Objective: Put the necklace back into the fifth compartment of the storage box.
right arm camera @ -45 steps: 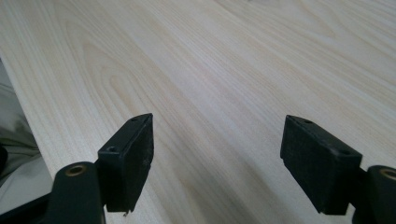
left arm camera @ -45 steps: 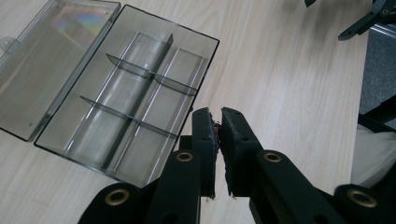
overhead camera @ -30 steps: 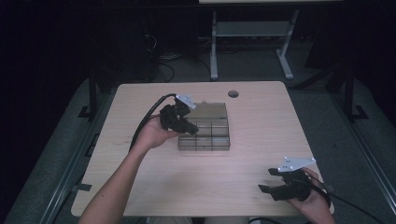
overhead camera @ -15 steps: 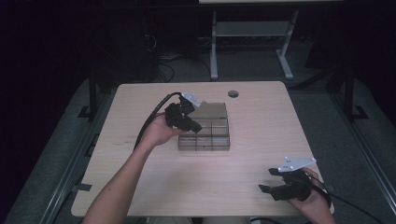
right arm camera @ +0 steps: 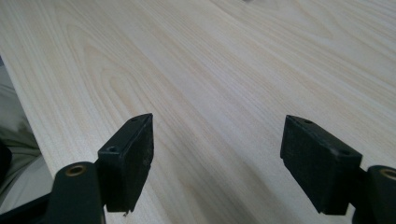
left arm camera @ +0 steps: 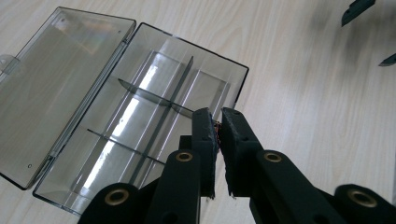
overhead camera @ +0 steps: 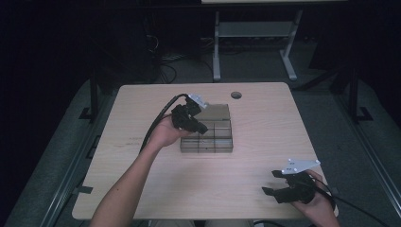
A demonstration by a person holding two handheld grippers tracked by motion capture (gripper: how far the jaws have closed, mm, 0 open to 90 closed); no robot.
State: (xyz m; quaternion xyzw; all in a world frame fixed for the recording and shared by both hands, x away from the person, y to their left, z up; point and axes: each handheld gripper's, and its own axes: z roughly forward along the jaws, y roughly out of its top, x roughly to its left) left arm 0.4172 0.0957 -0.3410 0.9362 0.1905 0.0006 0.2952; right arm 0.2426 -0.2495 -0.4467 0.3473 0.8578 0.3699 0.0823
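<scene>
Clear smoky plastic box [left arm camera: 140,116], lid flat open, dividers inside; left gripper [left arm camera: 217,122] jaws together above, right gripper [right arm camera: 217,149] jaws apart.

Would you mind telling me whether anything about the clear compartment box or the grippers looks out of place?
Nothing stands out. The clear compartment box lies flat with its lid folded fully open, dividers straight and compartments bare. The left gripper pinches a tiny colourful scrap over it; what it is I cannot tell.

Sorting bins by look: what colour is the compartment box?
Clear smoky grey box, best in the left gripper view.
</scene>
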